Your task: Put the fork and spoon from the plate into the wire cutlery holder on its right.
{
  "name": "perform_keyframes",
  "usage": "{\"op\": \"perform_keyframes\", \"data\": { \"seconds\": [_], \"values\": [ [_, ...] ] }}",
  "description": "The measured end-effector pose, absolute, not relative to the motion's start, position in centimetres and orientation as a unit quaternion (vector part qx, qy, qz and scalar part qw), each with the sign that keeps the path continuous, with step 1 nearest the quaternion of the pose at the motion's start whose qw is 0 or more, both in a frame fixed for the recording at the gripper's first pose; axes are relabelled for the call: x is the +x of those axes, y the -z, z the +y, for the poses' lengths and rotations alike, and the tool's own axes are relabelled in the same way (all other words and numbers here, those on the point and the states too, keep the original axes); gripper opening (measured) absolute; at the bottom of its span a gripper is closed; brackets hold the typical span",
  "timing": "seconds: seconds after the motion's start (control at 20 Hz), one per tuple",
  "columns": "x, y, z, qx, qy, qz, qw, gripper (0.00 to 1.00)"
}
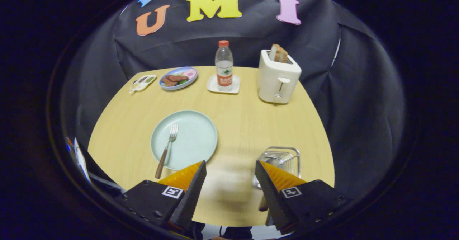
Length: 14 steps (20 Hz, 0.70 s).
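Since your gripper [230, 170] has its fingers spread wide with nothing between them, you're set up for a grab. It hangs above the table's [244, 125] near edge, roughly between the plate [193, 139] and the wire cutlery holder [281, 159], so both are an easy reach. The fork [167, 149] lies on the plate, just ahead of the left finger, handle poking over the rim toward you. Something spoon-like may be in the holder, can't really tell.
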<state>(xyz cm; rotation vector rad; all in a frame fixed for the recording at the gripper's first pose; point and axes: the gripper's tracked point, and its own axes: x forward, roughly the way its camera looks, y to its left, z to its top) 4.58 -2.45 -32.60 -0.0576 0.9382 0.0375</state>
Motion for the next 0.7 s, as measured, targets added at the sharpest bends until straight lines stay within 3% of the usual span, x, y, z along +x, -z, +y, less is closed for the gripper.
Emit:
{"op": "perform_keyframes", "data": {
  "seconds": [0.4,0.7],
  "values": [
    [6.3,36.7,6.5,-0.032,-0.065,0.479,0.875,0.95],
    [7.1,39.7,11.1,-0.031,-0.067,0.503,0.861,0.95]
  ]
}}
